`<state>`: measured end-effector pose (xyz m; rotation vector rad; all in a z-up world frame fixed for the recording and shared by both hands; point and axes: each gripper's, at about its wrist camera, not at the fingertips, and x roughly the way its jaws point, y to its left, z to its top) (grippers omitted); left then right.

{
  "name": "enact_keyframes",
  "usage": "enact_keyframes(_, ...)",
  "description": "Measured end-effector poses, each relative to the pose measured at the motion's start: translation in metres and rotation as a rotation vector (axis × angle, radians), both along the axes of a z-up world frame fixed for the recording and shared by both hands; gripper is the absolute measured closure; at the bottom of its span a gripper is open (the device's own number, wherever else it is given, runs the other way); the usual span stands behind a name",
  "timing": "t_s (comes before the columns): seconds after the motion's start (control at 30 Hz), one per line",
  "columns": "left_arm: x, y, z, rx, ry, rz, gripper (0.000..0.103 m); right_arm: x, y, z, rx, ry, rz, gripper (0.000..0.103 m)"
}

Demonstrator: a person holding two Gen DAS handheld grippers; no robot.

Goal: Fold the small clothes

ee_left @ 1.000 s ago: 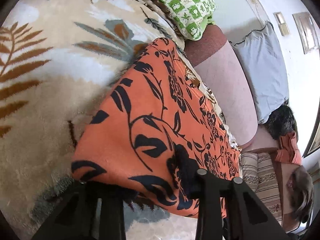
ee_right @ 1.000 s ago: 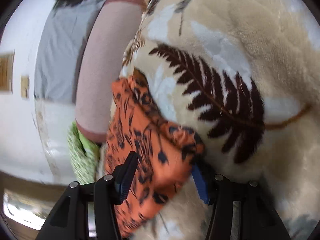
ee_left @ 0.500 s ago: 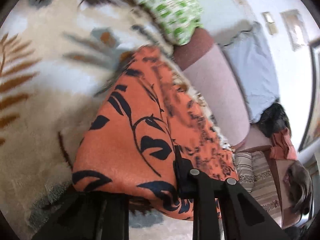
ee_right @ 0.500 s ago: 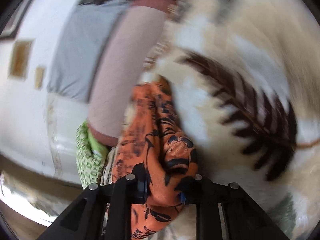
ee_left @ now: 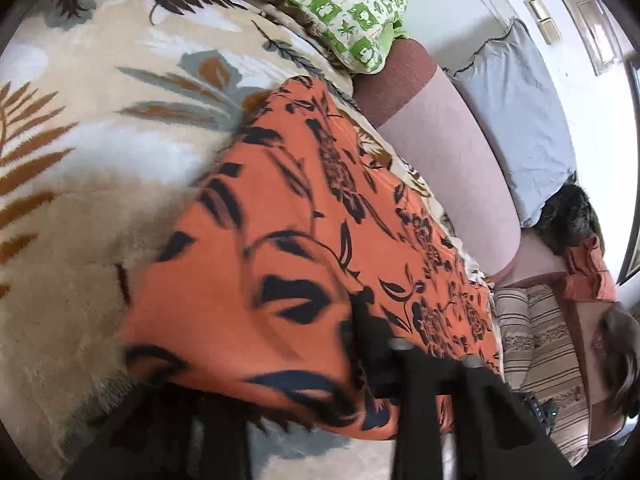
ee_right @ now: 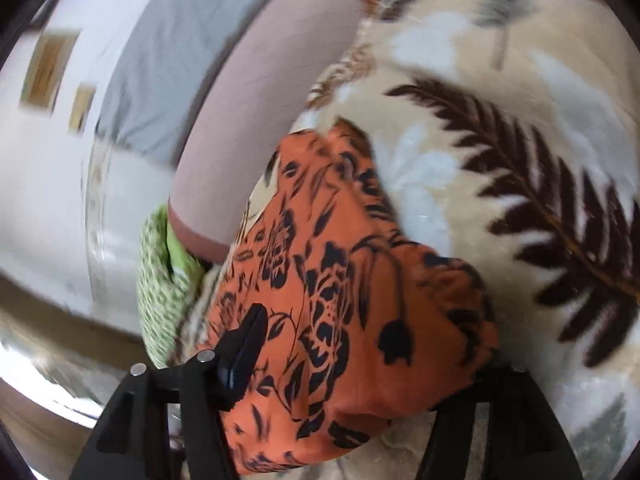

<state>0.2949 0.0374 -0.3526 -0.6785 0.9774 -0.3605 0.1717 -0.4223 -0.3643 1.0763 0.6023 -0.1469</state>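
Left wrist view shows the left hand-held gripper [ee_left: 280,392] low at the near edge of the orange garment [ee_left: 304,240]. One dark finger lies on top of the cloth and the other is hidden under it, so it seems to pinch the near hem, though blur makes the exact closing hard to tell. The garment lies spread on the leaf-pattern blanket [ee_left: 80,152], and its far end reaches toward the pink bolster [ee_left: 448,168].

In the right wrist view, the right hand-held gripper [ee_right: 360,364] stands wide open around a bunched corner of the same garment [ee_right: 340,300]; one finger rests on the cloth and the other is just beside its edge, so I judge that it holds nothing firmly.

To fold well, I think both grippers should take matching corners, lift only a little, and carry the near edge over toward the bolster, so the edges meet evenly without dragging the fluffy blanket.

Only the left view shows the flat width of the garment and the green pillow [ee_left: 344,12] beyond it. Only the right view shows the crumpled, doubled corner.
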Motion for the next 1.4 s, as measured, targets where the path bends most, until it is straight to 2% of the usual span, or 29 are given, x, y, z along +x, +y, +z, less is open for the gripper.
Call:
enact_keyframes(0.03,-0.001,0.002,-0.001,-0.029,-0.003,0.006,0.081,0.000,0.000,-0.003,0.008,0.012,0.008,0.085)
enact_keyframes(0.1,-0.003,0.004,0.007,-0.033,-0.040,-0.009,0.083,-0.003,0.000,0.003,-0.006,-0.007,0.001,0.086)
enact_keyframes(0.2,-0.011,-0.002,0.026,0.013,-0.115,-0.050,0.084,-0.005,0.014,0.032,-0.136,-0.047,0.016,0.086)
enact_keyframes(0.27,-0.018,-0.005,0.036,0.006,-0.134,-0.066,0.084,-0.012,0.017,0.040,-0.142,-0.069,0.019,0.086)
enact_keyframes(0.4,-0.043,0.002,0.045,-0.020,-0.111,-0.080,0.084,-0.035,0.021,0.054,-0.152,-0.082,0.020,0.086)
enact_keyframes(0.57,-0.089,0.015,0.044,0.000,-0.054,-0.120,0.083,-0.085,0.015,0.060,-0.143,-0.064,0.045,0.086)
enact_keyframes(0.67,-0.104,0.020,0.036,0.066,0.026,-0.126,0.080,-0.097,0.013,0.051,-0.139,-0.025,0.074,0.086)
enact_keyframes(0.77,-0.111,0.038,0.036,0.109,0.093,-0.084,0.060,-0.097,0.010,0.036,-0.112,0.042,0.071,0.086)
enact_keyframes(0.87,-0.120,0.071,0.045,0.106,0.100,-0.007,0.053,-0.096,0.017,0.051,-0.133,0.006,0.065,0.086)
enact_keyframes(1.07,-0.121,0.111,0.057,0.132,0.027,0.109,0.050,-0.073,0.080,0.110,-0.268,-0.067,0.165,0.085)
enact_keyframes(1.17,-0.114,0.127,0.056,0.129,0.030,0.158,0.050,-0.055,0.126,0.133,-0.318,-0.094,0.245,0.085)
enact_keyframes(1.27,-0.109,0.142,0.055,0.100,0.040,0.177,0.050,-0.036,0.176,0.142,-0.335,-0.100,0.332,0.085)
enact_keyframes(1.4,-0.104,0.155,0.054,0.107,0.047,0.194,0.050,-0.013,0.243,0.131,-0.306,-0.077,0.453,0.085)
